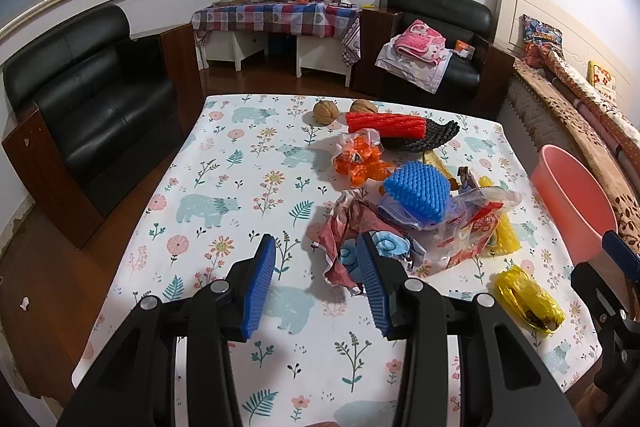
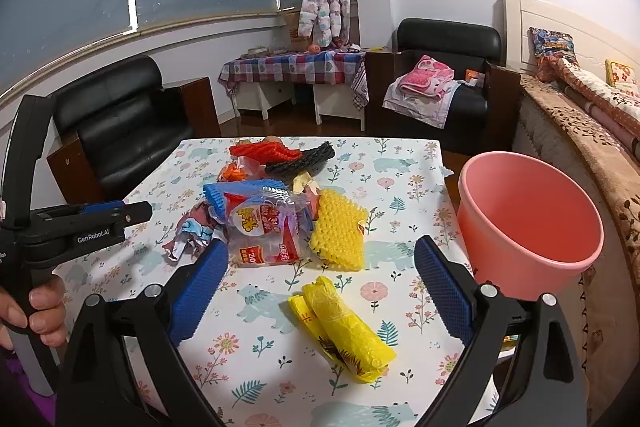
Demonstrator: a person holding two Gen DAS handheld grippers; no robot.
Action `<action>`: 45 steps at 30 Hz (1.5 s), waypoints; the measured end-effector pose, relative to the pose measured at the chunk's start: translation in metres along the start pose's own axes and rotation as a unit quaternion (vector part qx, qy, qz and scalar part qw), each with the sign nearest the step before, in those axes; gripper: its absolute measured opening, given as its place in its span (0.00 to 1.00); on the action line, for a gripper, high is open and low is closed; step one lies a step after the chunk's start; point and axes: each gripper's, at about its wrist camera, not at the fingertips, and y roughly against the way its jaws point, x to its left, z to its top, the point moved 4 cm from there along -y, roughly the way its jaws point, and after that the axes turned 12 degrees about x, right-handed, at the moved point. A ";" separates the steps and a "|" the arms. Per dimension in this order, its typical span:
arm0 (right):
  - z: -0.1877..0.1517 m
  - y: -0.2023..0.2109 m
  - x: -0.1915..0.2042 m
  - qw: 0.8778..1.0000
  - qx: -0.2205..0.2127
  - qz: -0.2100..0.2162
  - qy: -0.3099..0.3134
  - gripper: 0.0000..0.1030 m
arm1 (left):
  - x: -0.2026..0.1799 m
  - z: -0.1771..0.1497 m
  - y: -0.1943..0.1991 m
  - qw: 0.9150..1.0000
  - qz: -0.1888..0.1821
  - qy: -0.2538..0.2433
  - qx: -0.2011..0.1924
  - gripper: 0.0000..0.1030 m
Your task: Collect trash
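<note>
Basically nothing collected yet afaict. The round pink plastic bucket (image 2: 528,219) sits at the right edge of the table w/ the bear-and-flower print cloth (image 1: 240,187), and what shows of its inside looks empty.

All the trash is on the tabletop: a pile mid-table w/ the red foam net sleeve (image 1: 384,125) and black foam net (image 1: 424,139) at the far end, a crumpled orange wrapper (image 1: 360,161), a blue foam net (image 1: 418,191), a clear snack bag w/ red print (image 2: 264,231), a yellow foam net (image 2: 340,231) and some crumpled printed paper (image 1: 340,243). Two walnuts (image 1: 326,111) sit far side, dunno if they count as trash.

Right gripper (image 2: 320,291) has its fingers spread wide, nothing in them, hovering over the rolled yellow plastic bag (image 2: 344,331) lying apart on the near side, so imo that's the first pick. Left gripper (image 1: 316,283) fingers are apart too, empty, nose just at the near-left edge of the pile.

So pretty much everything's left to do.
</note>
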 end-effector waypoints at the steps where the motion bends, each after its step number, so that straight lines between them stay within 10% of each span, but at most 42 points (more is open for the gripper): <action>1: 0.000 -0.001 0.000 1.000 0.000 0.000 0.000 0.92 | 0.000 0.000 0.000 1.000 0.000 0.000 0.000 0.41; 45: 0.001 0.007 0.001 1.000 -0.013 0.000 0.003 0.90 | -0.006 -0.003 0.004 1.000 -0.002 -0.002 -0.002 0.41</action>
